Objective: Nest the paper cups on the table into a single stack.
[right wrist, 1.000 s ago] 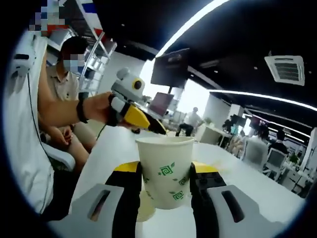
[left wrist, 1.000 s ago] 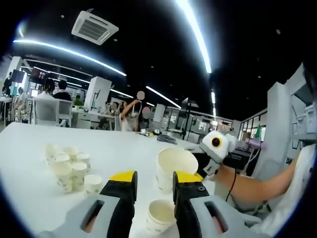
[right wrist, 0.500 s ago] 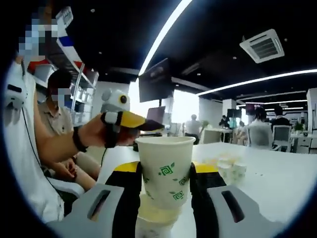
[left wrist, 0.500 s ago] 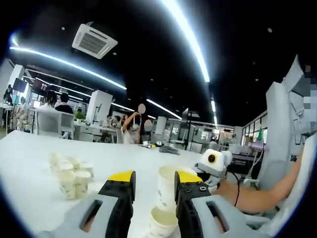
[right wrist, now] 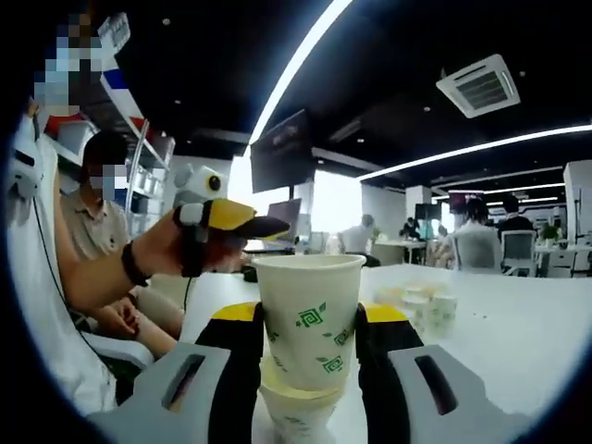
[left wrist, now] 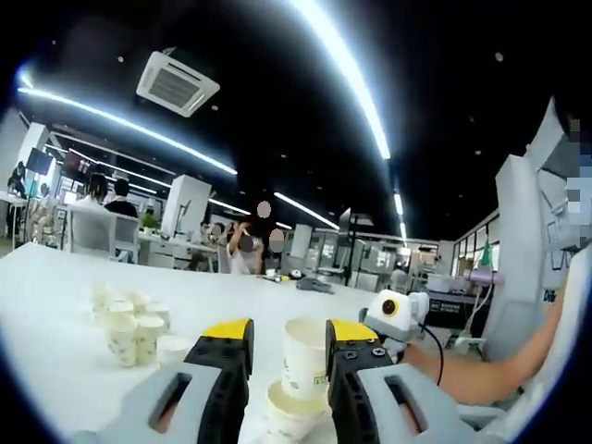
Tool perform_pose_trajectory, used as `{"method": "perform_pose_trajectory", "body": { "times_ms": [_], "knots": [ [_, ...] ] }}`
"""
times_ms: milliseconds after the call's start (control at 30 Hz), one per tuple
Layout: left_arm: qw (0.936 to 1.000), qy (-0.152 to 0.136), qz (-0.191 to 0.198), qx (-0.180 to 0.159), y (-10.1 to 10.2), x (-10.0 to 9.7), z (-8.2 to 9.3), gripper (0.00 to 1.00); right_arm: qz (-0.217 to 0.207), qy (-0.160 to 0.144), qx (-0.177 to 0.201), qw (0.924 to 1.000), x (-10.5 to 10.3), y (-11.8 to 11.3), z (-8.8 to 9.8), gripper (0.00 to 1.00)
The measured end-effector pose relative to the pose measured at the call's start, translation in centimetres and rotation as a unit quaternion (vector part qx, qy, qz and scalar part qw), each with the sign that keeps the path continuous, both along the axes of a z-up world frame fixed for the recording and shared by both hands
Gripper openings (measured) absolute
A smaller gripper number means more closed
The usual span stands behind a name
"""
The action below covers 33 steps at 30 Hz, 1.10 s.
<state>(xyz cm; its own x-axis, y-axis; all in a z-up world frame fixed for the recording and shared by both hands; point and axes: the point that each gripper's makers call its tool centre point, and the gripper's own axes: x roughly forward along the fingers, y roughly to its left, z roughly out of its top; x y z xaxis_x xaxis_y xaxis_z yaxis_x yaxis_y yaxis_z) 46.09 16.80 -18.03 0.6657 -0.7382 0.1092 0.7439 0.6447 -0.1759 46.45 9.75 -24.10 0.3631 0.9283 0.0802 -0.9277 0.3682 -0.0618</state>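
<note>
Nesting step: R gripper clamped on held cup, seated partway in lower cup. L gripper apart, idle. Next, prob. push down, release.

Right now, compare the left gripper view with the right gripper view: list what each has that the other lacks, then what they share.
Left gripper view: the open left hand-held gripper seen from behind its yellow-tipped jaws. Right gripper view: the green leaf print on the white paper cup clamped in the right hand-held gripper, and a dark hanging monitor. Shared: that cup held over a second paper cup, and the cluster of loose paper cups on the white table.
</note>
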Motion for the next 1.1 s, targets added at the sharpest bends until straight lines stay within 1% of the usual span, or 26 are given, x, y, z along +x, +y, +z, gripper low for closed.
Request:
{"method": "perform_pose_trajectory", "body": {
  "times_ms": [67, 200, 267, 300, 400, 467, 533, 600, 700, 733, 833, 867, 967, 1033, 1100],
  "knots": [
    [0.9999, -0.007, 0.003, 0.007, 0.3, 0.1, 0.0, 0.33, 0.002, -0.008, 0.000, 1.0000, -0.2, 0.3, -0.4, 0.41],
    [1.0000, -0.003, 0.008, -0.001, 1.0, 0.9, -0.4, 0.33, -0.007, -0.014, 0.010, 0.9998, 0.1, 0.2, -0.6, 0.42],
    [0.9999, -0.003, 0.009, -0.003, 1.0, 0.9, -0.6, 0.32, -0.008, -0.017, 0.006, 0.9998, 0.1, 0.4, -0.8, 0.42],
    [0.9999, -0.001, 0.010, -0.003, 1.1, 1.0, -1.0, 0.32, -0.009, -0.021, -0.003, 0.9997, 0.1, 0.5, -1.1, 0.42],
    [0.9999, 0.004, 0.013, -0.002, 1.2, 1.1, -2.0, 0.31, -0.013, -0.027, -0.014, 0.9995, 0.0, 0.6, -1.8, 0.42],
    [0.9999, 0.007, 0.013, -0.004, 1.1, 0.8, -2.6, 0.31, -0.016, -0.029, -0.020, 0.9992, -0.1, 0.7, -2.3, 0.43],
    [0.9999, 0.008, 0.013, -0.004, 1.1, 0.8, -2.9, 0.30, -0.017, -0.032, -0.026, 0.9990, -0.2, 0.7, -2.6, 0.43],
    [0.9999, 0.011, 0.012, 0.000, 0.9, 0.8, -3.4, 0.30, -0.017, -0.033, -0.024, 0.9990, -0.3, 0.6, -2.5, 0.43],
    [0.9998, 0.012, 0.012, -0.001, 0.9, 0.9, -3.4, 0.30, -0.021, -0.031, -0.015, 0.9992, -0.2, 0.4, -2.4, 0.44],
    [0.9998, 0.012, 0.013, -0.003, 0.9, 1.0, -3.3, 0.30, -0.023, -0.030, -0.016, 0.9992, -0.1, 0.3, -2.6, 0.45],
    [0.9997, 0.004, 0.025, -0.002, 1.3, 1.2, -3.1, 0.28, -0.023, -0.028, -0.021, 0.9991, -0.3, 0.3, -2.9, 0.58],
    [0.9996, 0.003, 0.029, -0.002, 1.5, 1.2, -3.1, 0.28, -0.025, -0.027, -0.026, 0.9990, -0.3, 0.4, -3.1, 0.61],
    [0.9992, 0.007, 0.037, -0.013, 2.4, 1.6, -3.1, 0.28, -0.026, -0.029, -0.033, 0.9987, -0.5, 0.0, -3.5, 0.62],
    [0.9990, 0.008, 0.043, -0.013, 2.7, 1.8, -3.3, 0.29, -0.029, -0.027, -0.027, 0.9988, -0.6, -0.3, -3.4, 0.63],
    [0.9982, 0.008, 0.059, -0.011, 3.4, 2.3, -3.7, 0.29, -0.032, -0.023, -0.014, 0.9991, -0.8, -0.7, -3.0, 0.63]
  ]
}}
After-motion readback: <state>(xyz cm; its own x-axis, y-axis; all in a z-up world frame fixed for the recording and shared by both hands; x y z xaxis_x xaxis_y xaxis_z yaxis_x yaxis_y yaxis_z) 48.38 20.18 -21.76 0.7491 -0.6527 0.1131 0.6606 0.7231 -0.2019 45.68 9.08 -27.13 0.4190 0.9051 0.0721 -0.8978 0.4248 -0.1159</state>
